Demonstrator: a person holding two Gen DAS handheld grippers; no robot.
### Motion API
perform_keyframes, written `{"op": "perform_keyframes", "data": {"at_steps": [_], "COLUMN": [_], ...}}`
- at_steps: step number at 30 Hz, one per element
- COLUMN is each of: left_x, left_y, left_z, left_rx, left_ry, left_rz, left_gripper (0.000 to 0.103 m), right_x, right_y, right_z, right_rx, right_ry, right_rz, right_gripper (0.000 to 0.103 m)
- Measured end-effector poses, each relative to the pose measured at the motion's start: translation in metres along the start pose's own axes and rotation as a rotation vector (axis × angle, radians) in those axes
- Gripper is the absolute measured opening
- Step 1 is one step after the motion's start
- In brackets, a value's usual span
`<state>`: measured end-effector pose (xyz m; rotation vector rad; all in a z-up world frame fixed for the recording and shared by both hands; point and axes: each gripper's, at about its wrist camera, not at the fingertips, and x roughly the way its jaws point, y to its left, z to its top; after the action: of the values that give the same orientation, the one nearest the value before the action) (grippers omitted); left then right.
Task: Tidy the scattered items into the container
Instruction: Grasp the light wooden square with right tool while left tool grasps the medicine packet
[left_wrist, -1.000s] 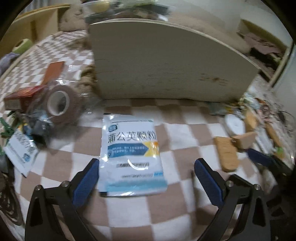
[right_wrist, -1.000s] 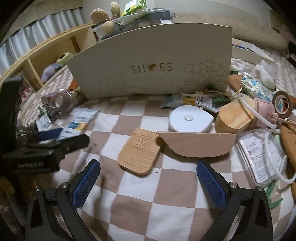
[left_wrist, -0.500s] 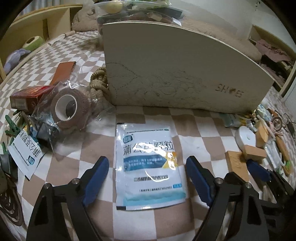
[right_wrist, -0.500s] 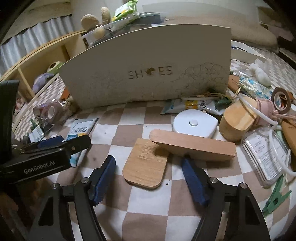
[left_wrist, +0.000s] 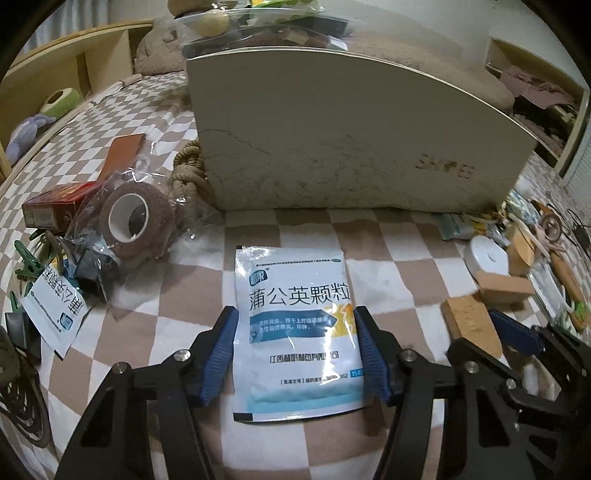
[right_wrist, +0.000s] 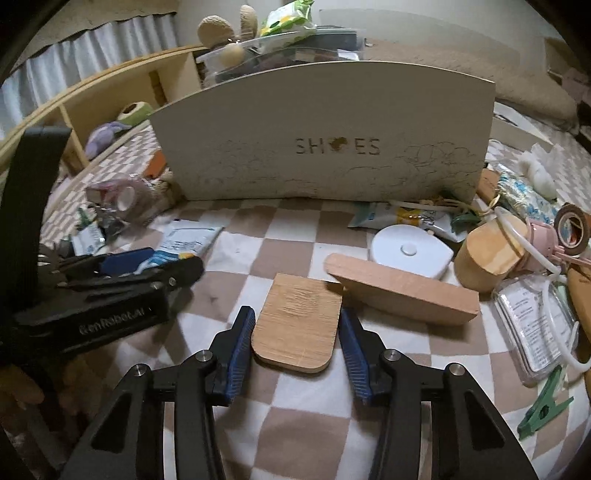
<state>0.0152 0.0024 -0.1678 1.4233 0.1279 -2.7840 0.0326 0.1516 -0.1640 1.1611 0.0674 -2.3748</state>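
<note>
Left gripper (left_wrist: 293, 350) jaws closing, both pads right at the side edges of the white medicine sachet (left_wrist: 295, 332), which lies flat on the checkered blanket (left_wrist: 399, 266) between the fingers. Can't tell if the pads are pressing yet. Sachet looks light, soft and glossy, so it will likely buckle and slip under an edge squeeze.

Right gripper (right_wrist: 297, 341) jaws also closing, narrow gap either side of the rounded wooden tile (right_wrist: 299, 325) between the fingers. Tile looks stiff, thin and light; gripping across its straight side edges should hold. Shoe box (right_wrist: 332, 136) stands straight ahead, beyond both sets of fingertips.
</note>
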Motion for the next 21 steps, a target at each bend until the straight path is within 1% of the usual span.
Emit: {"op": "perform_keyframes", "data": {"at_steps": [7,10,13,16,18,21], "left_x": [-0.008,-0.011,-0.011,-0.009,-0.007,-0.003], "left_y": [-0.007,-0.009,-0.011,-0.011,-0.013,-0.015], "left_z": [-0.008,-0.01,-0.013,-0.012,-0.01,-0.008], "left_rx": [0.022,0.025,0.026,0.024,0.024,0.023], "left_ry": [-0.001,-0.002,-0.003,-0.005,-0.003,-0.006], "left_rz": [-0.031,-0.045,-0.039,-0.025,-0.026,-0.009], "left_gripper": [0.06,0.059,0.06,0.065,0.073,0.075], "right_x": [-0.006,-0.007,-0.002,0.0,0.003,0.005], "right_y": [-0.001,-0.001,-0.002,0.0,0.005,0.007], "right_z": [0.002,0.002,0.001,0.0,-0.001,-0.001], "right_rx": [0.009,-0.001,-0.008,-0.022,-0.046,-0.054], "right_ry": [0.002,0.0,0.029,0.039,0.044,0.041], "right_rz": [0.048,0.043,0.03,0.014,-0.011,-0.022], "right_gripper": [0.047,0.047,0.047,0.047,0.048,0.048]}}
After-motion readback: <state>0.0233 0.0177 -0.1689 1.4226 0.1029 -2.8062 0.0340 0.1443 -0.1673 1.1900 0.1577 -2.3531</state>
